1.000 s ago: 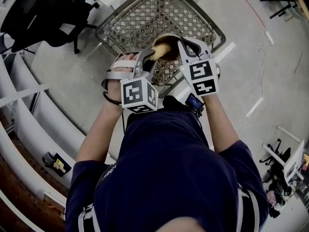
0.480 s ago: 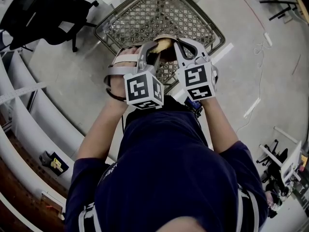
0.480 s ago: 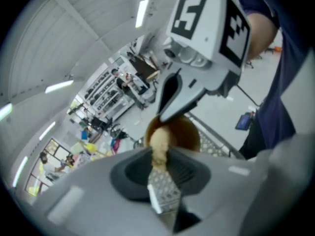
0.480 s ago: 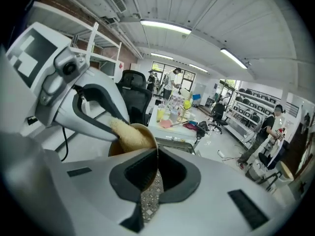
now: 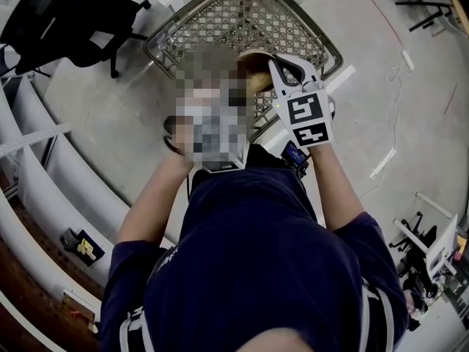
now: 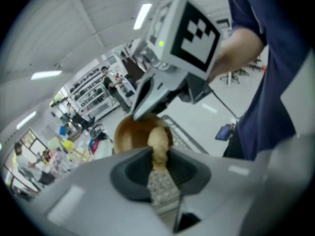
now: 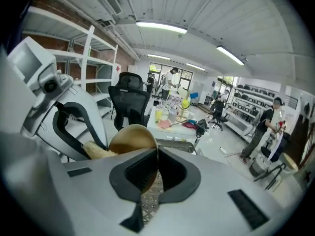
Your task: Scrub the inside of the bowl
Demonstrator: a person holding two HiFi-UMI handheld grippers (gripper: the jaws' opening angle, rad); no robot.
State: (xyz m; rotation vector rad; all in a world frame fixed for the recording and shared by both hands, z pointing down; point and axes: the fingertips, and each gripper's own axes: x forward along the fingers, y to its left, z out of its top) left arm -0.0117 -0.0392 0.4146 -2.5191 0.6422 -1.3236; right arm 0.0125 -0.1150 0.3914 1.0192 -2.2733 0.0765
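A brown bowl is held in the air above a wire basket. My right gripper is shut on the bowl's rim, with the thin wall pinched between its pads. In the head view this right gripper sits at the bowl's right edge. My left gripper is shut on a tan sponge, which pokes into the bowl's hollow. From the right gripper view the sponge lies at the bowl's left side, under the left gripper's fingers. A mosaic patch hides the left gripper in the head view.
A wire-mesh basket stands on the grey floor under the bowl. A black office chair is at the far left, with white shelving along the left. A cluttered table and several people are farther off.
The left gripper with the sponge slid a little across the bowl, first toward the right gripper, then back. The right gripper and the bowl kept nearly still.
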